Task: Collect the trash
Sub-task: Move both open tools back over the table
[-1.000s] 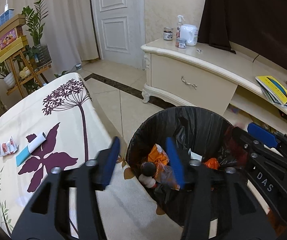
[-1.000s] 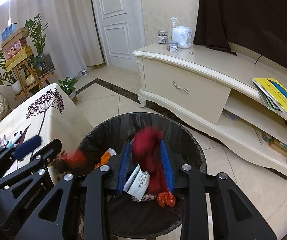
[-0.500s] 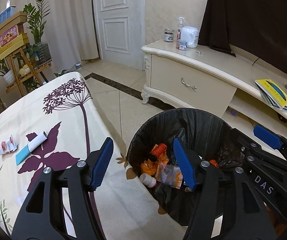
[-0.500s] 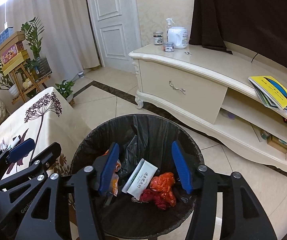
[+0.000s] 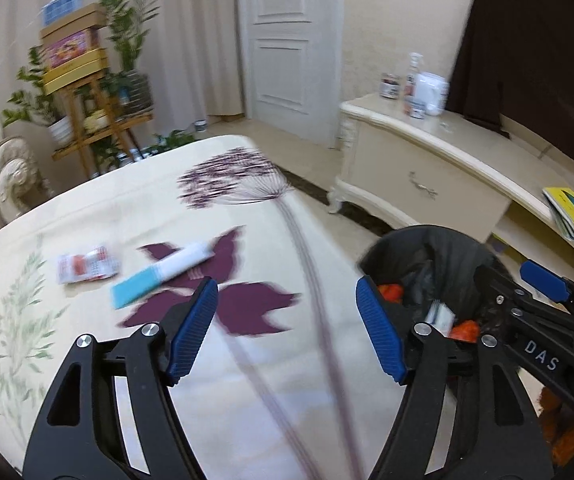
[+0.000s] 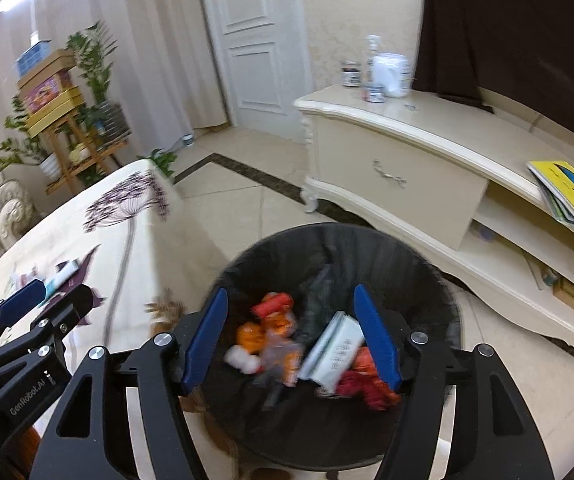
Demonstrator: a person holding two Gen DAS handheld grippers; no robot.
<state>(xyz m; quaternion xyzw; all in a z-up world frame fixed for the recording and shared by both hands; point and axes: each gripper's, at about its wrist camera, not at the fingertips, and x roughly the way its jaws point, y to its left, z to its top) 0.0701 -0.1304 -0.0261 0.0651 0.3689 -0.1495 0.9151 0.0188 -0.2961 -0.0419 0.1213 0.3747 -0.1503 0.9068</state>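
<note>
Plainly both drops are done and the reach for the next piece is the step in hand. The left gripper [image 5: 287, 328] has its fingers apart with nothing between them, having just been opening, and it now looks out over the desk [image 5: 87, 208] with its flowered cloth rather than into the bin [image 5: 439, 248]. The right gripper [image 6: 293, 340] hangs over the black-lined bin [image 6: 419, 264], its fingers likewise spread and empty after opening, with the dropped litter lying below them: orange wrappers [image 6: 275, 308], a white-and-green packet [image 6: 333, 350] and something red [image 6: 363, 386].

Two pieces of trash are left on the desk, as far as these views show. A white and teal tube [image 5: 163, 276] lies slantwise on the purple leaf print, ahead of the left finger's tip and a little to its left, apart from it. A small red-and-white wrapper [image 5: 87, 266] lies flat just beyond the tube's teal end, farther left.

I judge the next move to be a forward and leftward reach by the left hand, bringing the tube between the open fingers and turning them to close across its narrow width (the wrapper, being flat on the cloth, looks the harder pinch). The right hand could take that one, but it has the longer way to go.
</note>
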